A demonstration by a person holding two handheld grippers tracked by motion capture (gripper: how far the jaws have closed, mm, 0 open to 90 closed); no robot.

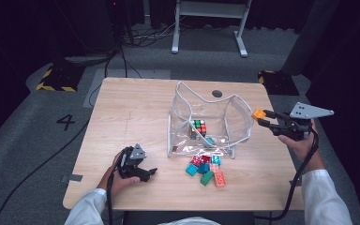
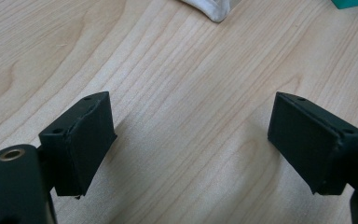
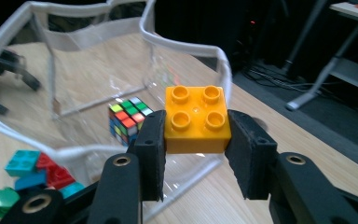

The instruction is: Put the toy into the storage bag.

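The right hand-held gripper (image 3: 196, 140) clamps an orange four-stud brick (image 3: 196, 120), studs up, square with no long axis, held in the air just beside the clear bag's (image 1: 236, 117) right wall. A Rubik's cube (image 1: 198, 128) sits inside the bag. The left hand-held gripper (image 2: 191, 144), jaws wide and empty, rests low over the wooden bench (image 1: 136, 112). A "4" (image 1: 66, 122) marks the floor.

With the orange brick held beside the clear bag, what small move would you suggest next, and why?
Probably carry the right claw over the clear bag rim: its orange brick sits clamped just outside the open top, where a puzzle cube already lies.
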